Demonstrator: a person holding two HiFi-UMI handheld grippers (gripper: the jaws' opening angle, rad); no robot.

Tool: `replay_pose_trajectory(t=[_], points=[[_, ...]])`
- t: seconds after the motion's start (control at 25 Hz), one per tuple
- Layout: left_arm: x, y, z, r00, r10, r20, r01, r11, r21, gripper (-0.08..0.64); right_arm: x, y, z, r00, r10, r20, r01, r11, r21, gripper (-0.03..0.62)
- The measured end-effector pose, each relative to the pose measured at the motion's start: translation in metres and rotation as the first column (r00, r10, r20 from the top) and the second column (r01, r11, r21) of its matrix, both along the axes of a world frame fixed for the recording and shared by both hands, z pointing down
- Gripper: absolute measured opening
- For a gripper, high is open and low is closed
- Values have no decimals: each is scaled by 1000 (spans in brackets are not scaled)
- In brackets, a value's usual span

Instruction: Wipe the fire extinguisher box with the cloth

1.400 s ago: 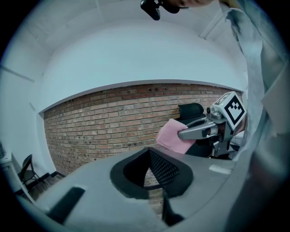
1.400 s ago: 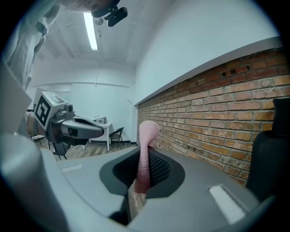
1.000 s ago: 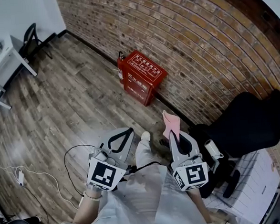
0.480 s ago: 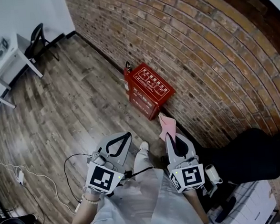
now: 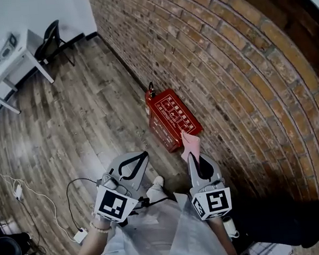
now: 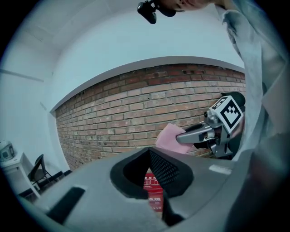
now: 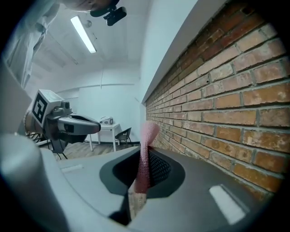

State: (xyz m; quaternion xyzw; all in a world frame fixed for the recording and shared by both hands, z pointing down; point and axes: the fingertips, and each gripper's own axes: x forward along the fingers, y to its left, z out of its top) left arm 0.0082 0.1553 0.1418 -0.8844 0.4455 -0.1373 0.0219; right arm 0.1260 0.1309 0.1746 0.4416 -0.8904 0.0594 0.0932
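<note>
Closer in now. The fire extinguisher box has dropped down the head view since a second ago and sits just beyond both tools, while the dark bulky shape that filled the right side has slipped to the near right corner. The red box rests on the wood floor, hard against the foot of the brick wall. Its white-printed lid faces up, and a black handle pokes out at its far end.

On to the pink cloth. The right tongs are clamped on it, and it stands up from their tips. In the head view its top edge overlaps the near right corner of the box, though whether cloth and box touch cannot be told from here. The right gripper view shows it edge-on as a thin pink strip pinched between the jaws, curling over at the top, with brick close on the right.

The left tongs sit just left of the right pair, with their jaws together and nothing between them. Through the loop behind their tips, the left gripper view catches a sliver of the red box.

Between the two tools a pale shoe shows on the floor. Cables trail across the boards at the near left. At the far left corner stands a black chair.
</note>
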Motion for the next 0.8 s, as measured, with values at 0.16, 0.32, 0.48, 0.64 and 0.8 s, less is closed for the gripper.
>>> replay_pose_trajectory(t=[0.16, 0.32, 0.48, 0.64, 0.8], points=[[3, -23, 9, 1000, -21, -4, 21, 999, -40, -2, 7, -24, 9, 1000, -17, -11, 17, 999, -36, 28], [5, -43, 22, 1000, -18, 7, 19, 997, -81, -2, 15, -42, 23, 1000, -7, -9, 6, 997, -79, 28], [8, -66, 34, 1000, -2, 13, 4, 996, -90, -2, 18, -62, 44, 1000, 0, -20, -3, 994, -113, 28], [5, -91, 52, 1000, 16, 11, -14, 994, -108, -2, 13, -81, 57, 999, -9, -50, 3, 993, -114, 28], [-2, -110, 82, 999, 25, 21, -21, 990, -139, -2, 9, -97, 79, 995, -32, -98, 19, 992, -128, 28]])
